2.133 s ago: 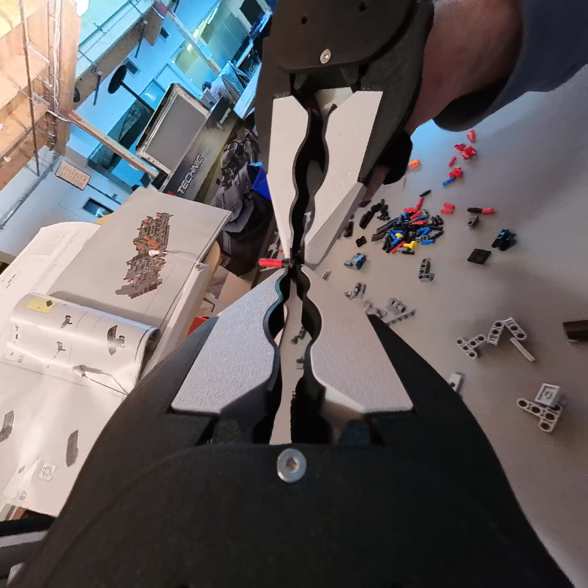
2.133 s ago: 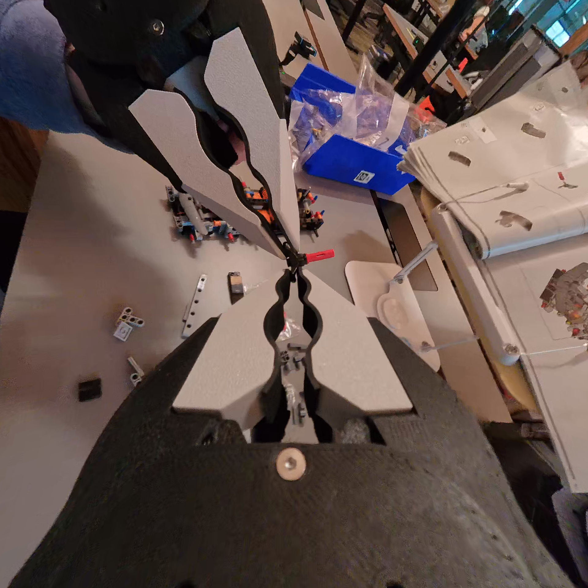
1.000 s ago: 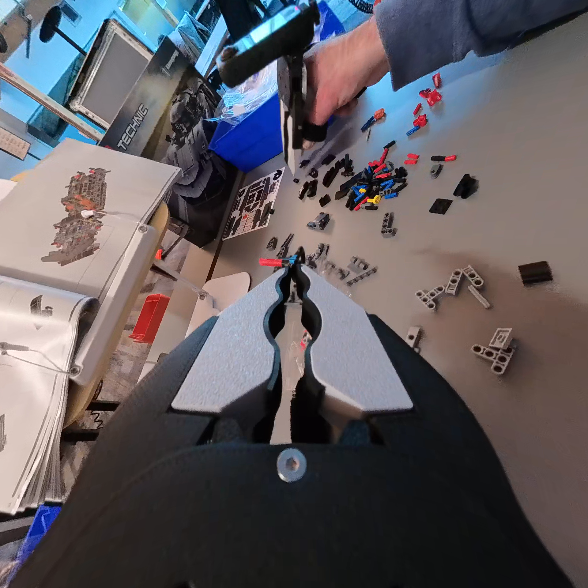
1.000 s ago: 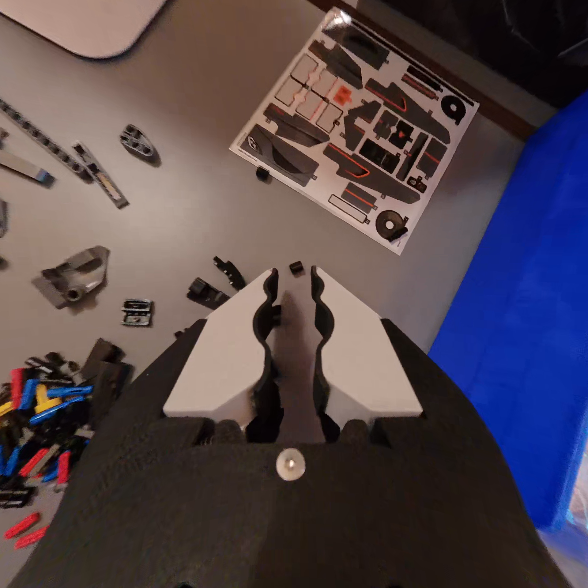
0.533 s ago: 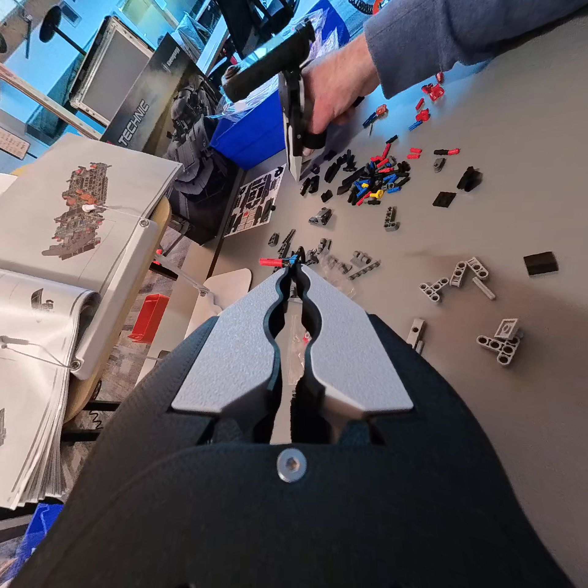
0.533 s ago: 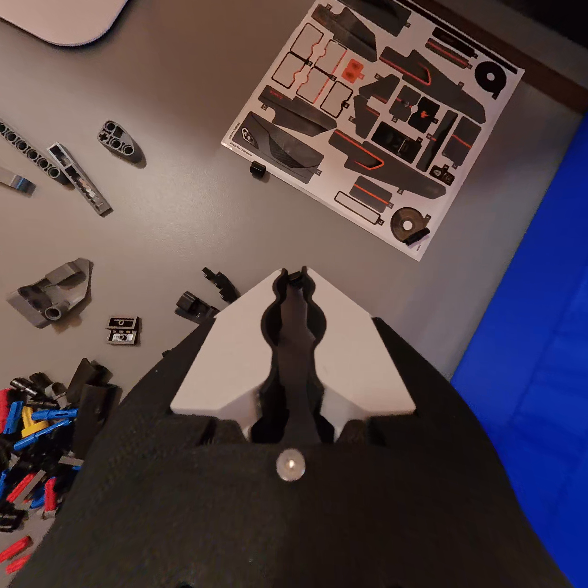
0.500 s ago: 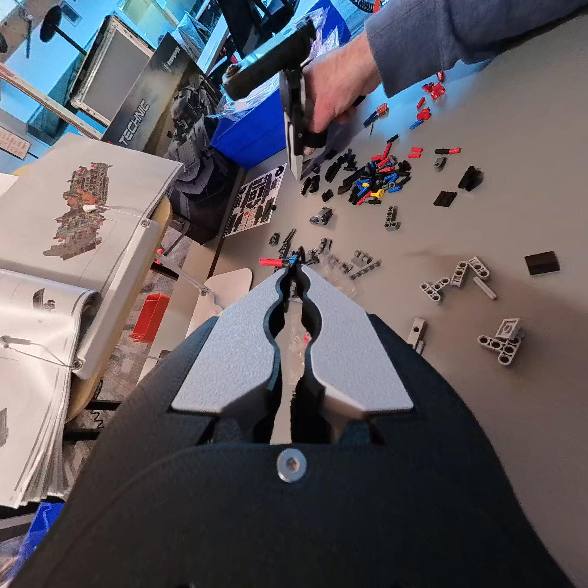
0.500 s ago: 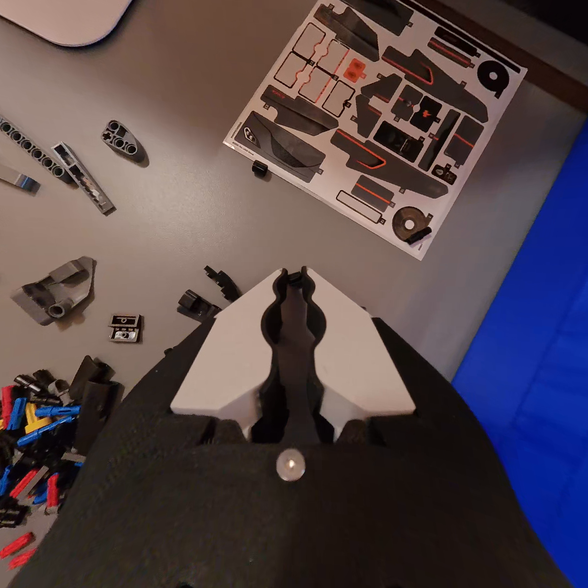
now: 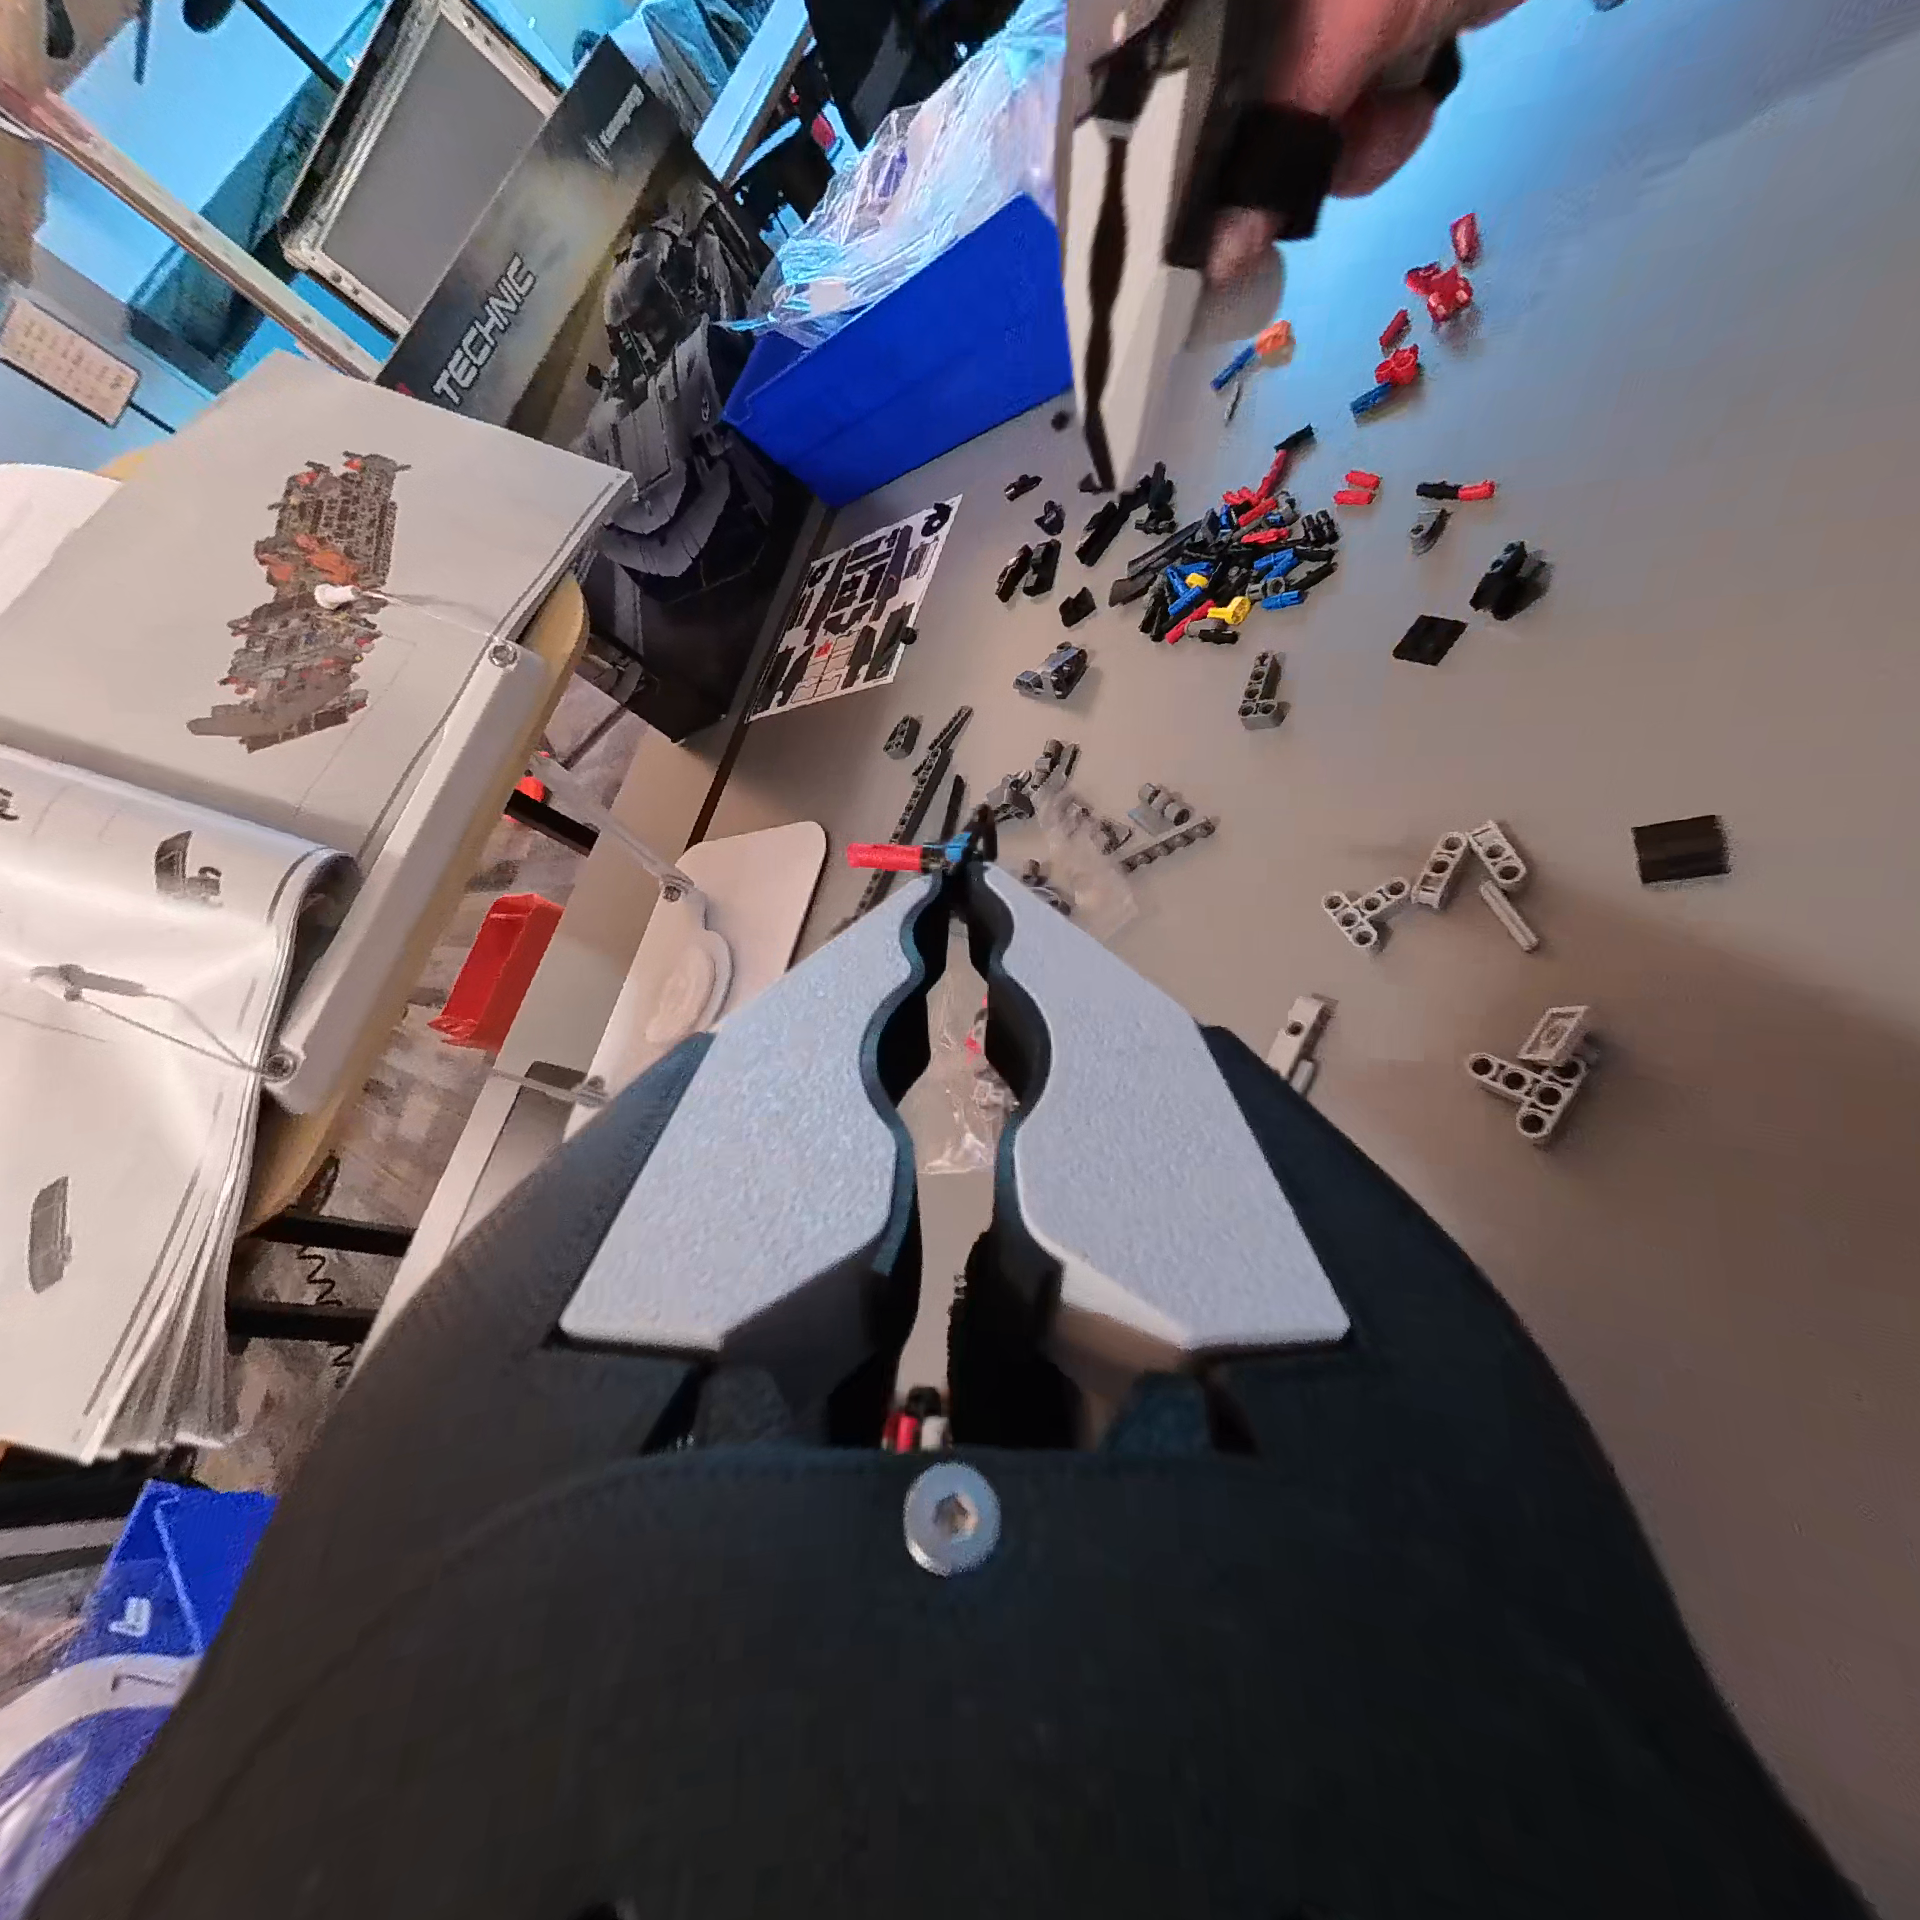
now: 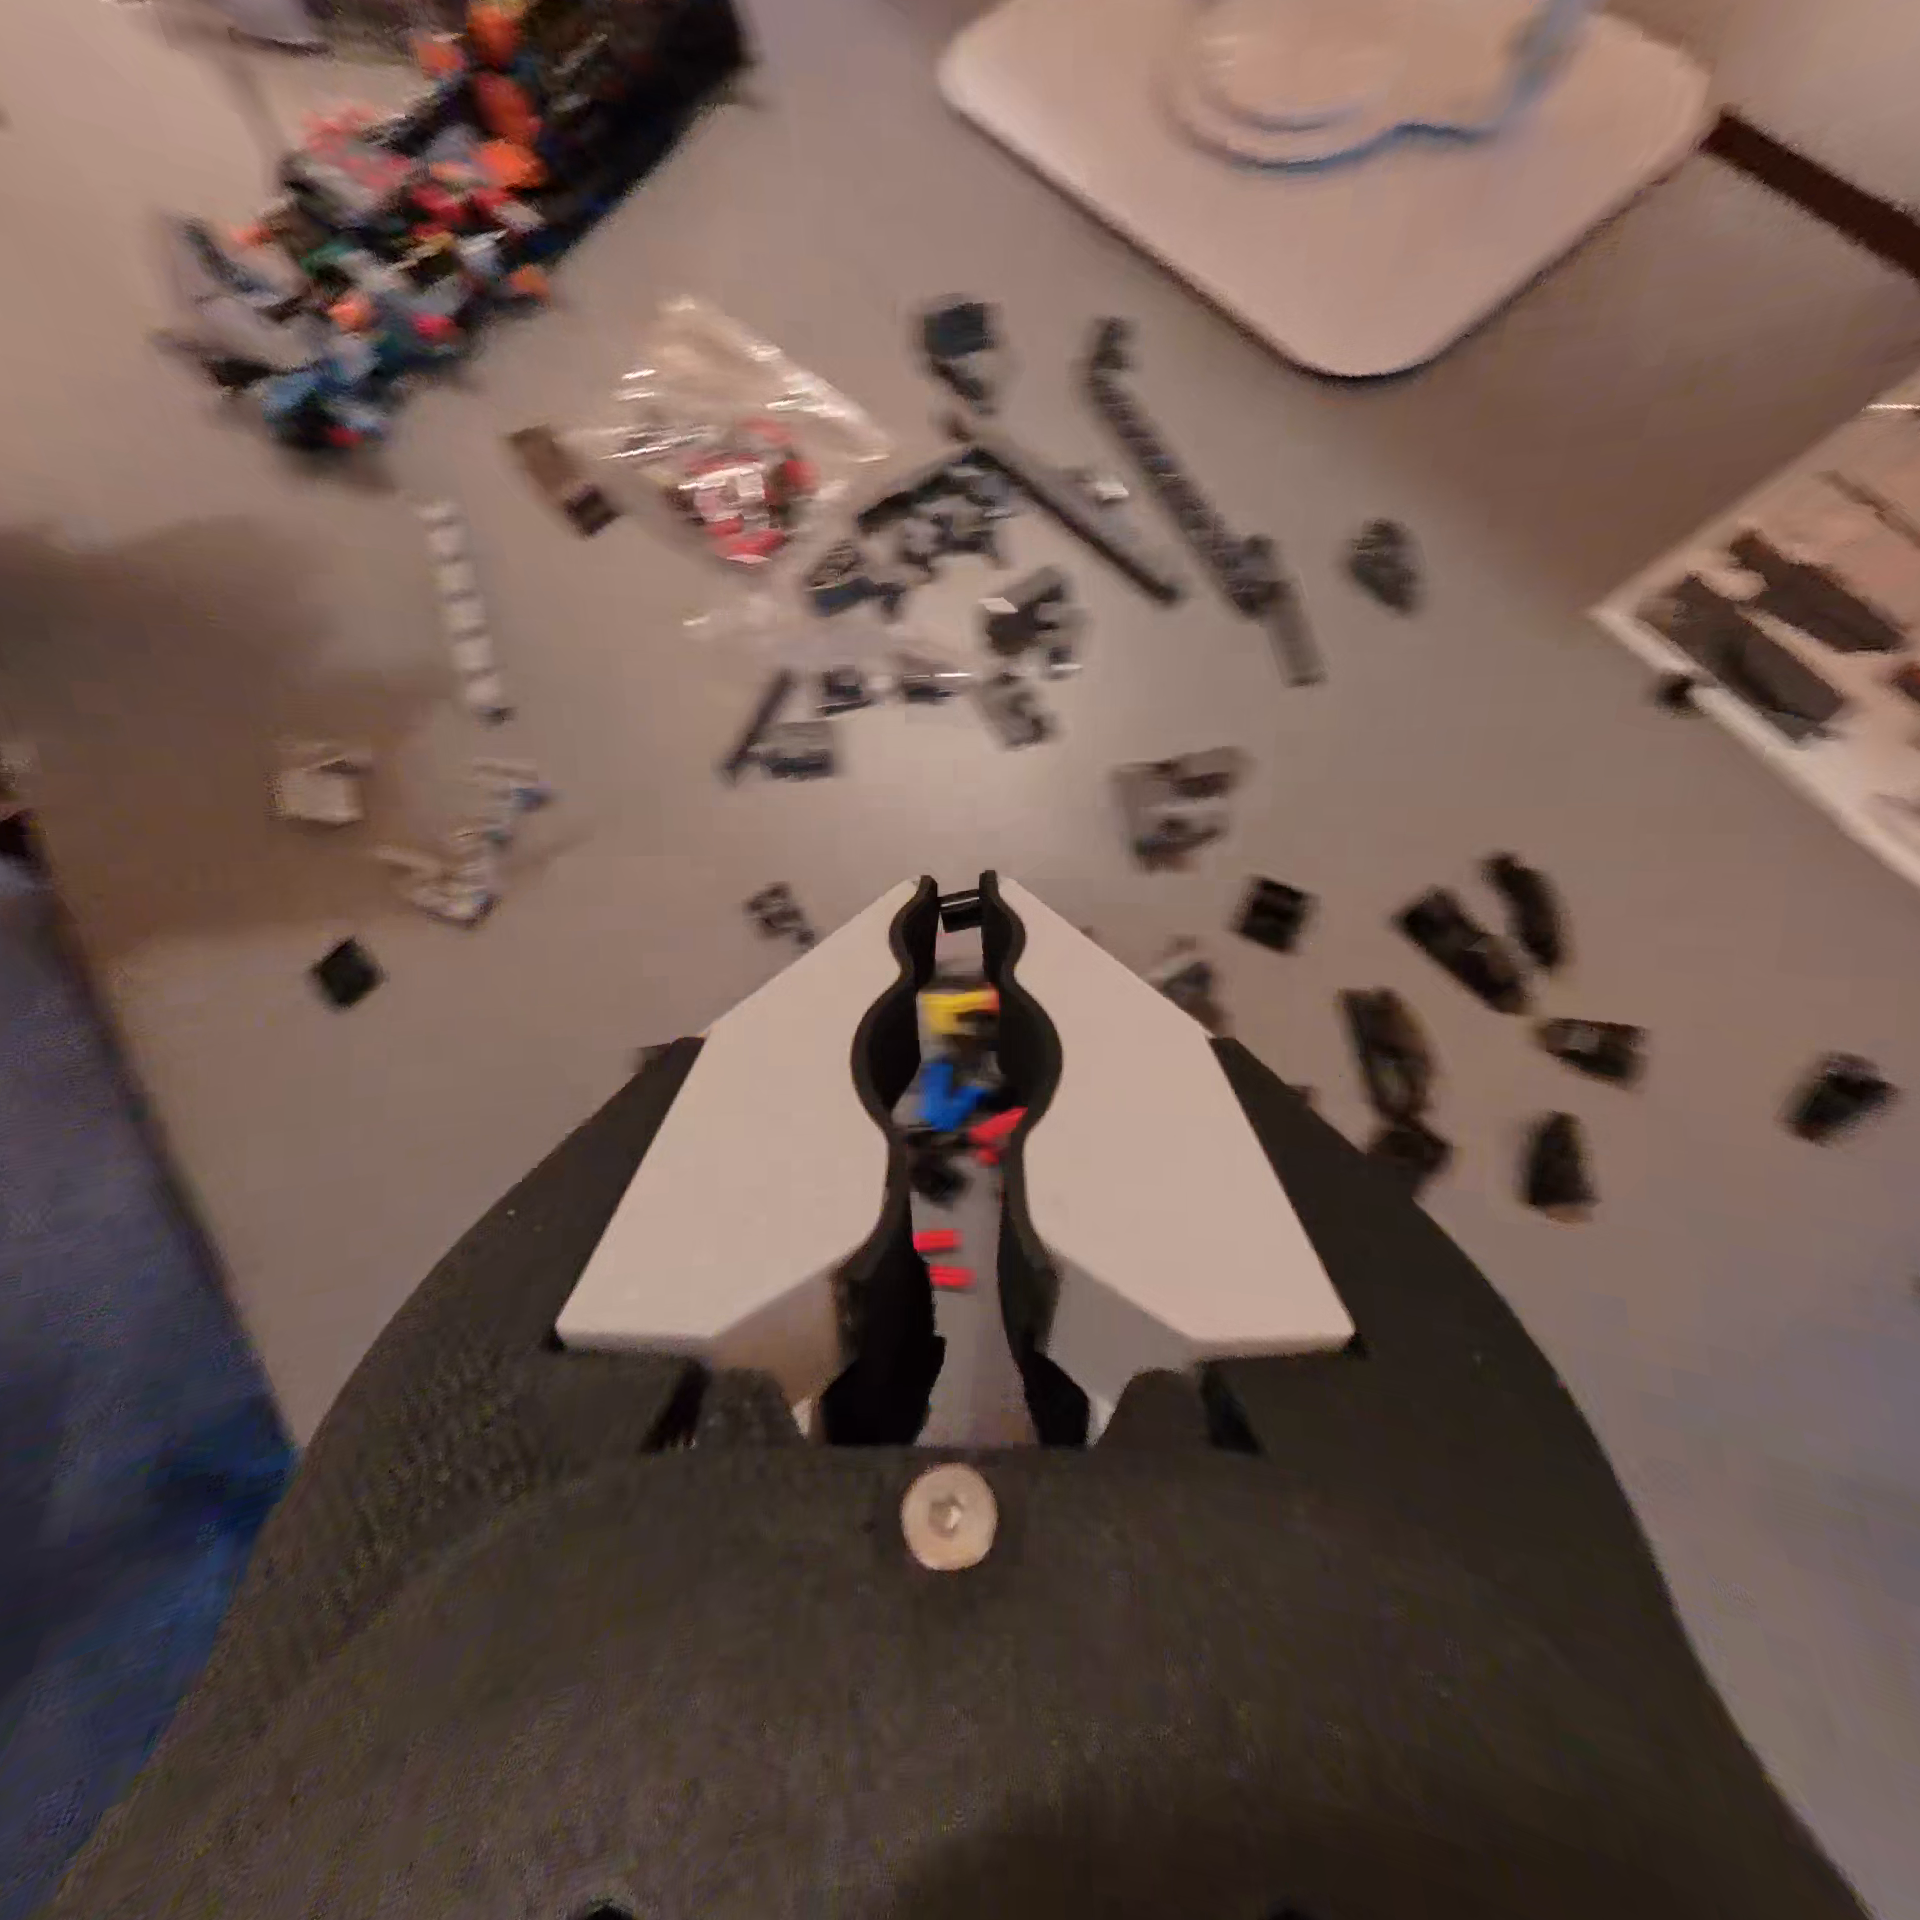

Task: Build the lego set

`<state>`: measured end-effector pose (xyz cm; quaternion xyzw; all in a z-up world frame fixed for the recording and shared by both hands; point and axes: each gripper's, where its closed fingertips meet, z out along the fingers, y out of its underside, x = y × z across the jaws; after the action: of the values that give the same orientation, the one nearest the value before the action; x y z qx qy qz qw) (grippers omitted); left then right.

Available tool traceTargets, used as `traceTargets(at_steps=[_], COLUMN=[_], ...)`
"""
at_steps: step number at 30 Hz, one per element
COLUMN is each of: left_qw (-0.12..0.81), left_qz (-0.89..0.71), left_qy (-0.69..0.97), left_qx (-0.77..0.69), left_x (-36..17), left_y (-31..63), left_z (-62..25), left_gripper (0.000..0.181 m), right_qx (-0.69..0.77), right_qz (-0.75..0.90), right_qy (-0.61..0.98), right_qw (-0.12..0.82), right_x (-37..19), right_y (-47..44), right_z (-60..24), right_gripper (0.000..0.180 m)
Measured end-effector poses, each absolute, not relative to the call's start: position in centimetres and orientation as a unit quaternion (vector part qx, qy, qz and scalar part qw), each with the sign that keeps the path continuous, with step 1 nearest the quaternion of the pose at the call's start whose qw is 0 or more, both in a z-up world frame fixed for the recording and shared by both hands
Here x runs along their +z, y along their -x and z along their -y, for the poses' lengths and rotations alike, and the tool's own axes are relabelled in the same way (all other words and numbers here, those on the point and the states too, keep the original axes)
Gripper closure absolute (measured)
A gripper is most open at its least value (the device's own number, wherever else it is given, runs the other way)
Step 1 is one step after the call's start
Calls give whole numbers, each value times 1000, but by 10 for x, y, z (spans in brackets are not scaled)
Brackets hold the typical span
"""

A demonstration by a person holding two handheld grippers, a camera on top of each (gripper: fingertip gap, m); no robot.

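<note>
My left gripper is shut on a small black connector with a red axle sticking out to the left and a blue bit beside it, held above the grey table. My right gripper is shut on a tiny black piece, held above scattered parts; this view is motion-blurred. In the left wrist view the right gripper hangs tip-down from a hand at the top, just above a pile of red, blue and black pins.
A sticker sheet, a blue bin with bags and an open instruction book lie left. Grey angled beams and a black tile lie right. A clear bag, a white pad and a partial build show below.
My right gripper shut on the tiny black piece beside the sticker sheet, lifted it and swung away over the scattered parts. My left gripper kept its hold on the red-axle piece and hardly moved.
</note>
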<state>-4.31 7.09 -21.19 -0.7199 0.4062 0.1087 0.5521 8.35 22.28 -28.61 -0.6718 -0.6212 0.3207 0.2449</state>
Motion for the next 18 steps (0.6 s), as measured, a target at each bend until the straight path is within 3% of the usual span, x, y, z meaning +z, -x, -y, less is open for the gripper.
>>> traceTargets(at_steps=[1, 8, 18], left_qw=[551, 541, 522], left_qz=[-407, -421, -431], left_qy=[721, 720, 729], left_qx=[107, 106, 104], left_x=[-212, -221, -237], left_y=[42, 30, 30], left_z=[-68, -44, -22], left_gripper=[180, 180, 180], right_qx=[333, 309, 249], right_qz=[632, 708, 742], right_qy=[661, 606, 580], right_qw=[228, 191, 225], right_x=[-288, -327, -359], right_y=[-81, -65, -53], right_z=[-203, -132, -121], right_gripper=[175, 174, 173])
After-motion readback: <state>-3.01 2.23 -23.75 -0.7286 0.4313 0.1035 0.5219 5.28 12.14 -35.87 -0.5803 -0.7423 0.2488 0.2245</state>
